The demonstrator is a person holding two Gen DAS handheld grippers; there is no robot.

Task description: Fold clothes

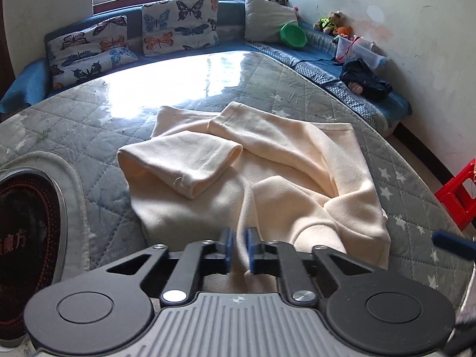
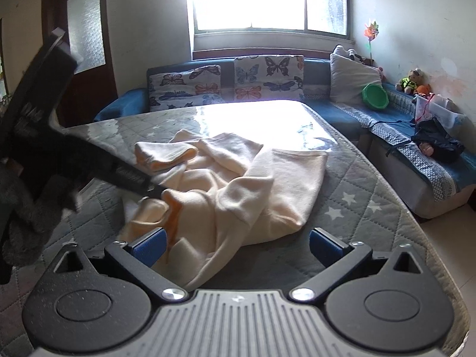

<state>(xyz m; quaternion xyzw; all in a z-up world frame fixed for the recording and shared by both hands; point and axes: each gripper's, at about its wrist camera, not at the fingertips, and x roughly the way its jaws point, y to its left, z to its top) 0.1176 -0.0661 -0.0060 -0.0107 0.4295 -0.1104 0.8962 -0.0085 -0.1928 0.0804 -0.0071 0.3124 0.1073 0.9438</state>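
A cream sweatshirt lies crumpled on the quilted, star-printed table cover, one sleeve cuff folded across its body. My left gripper sits at the garment's near edge, its blue pads shut on a raised fold of the cream fabric. From the right wrist view, that left gripper reaches in from the left and pinches the sweatshirt at its left edge. My right gripper stands wide open just above the near hem, and its blue pads do not press the cloth.
A round black cooktop is set into the table at the near left. A blue corner sofa with butterfly cushions wraps the far and right sides, holding a green bowl, a clear box and a dark bag. A red stool stands at right.
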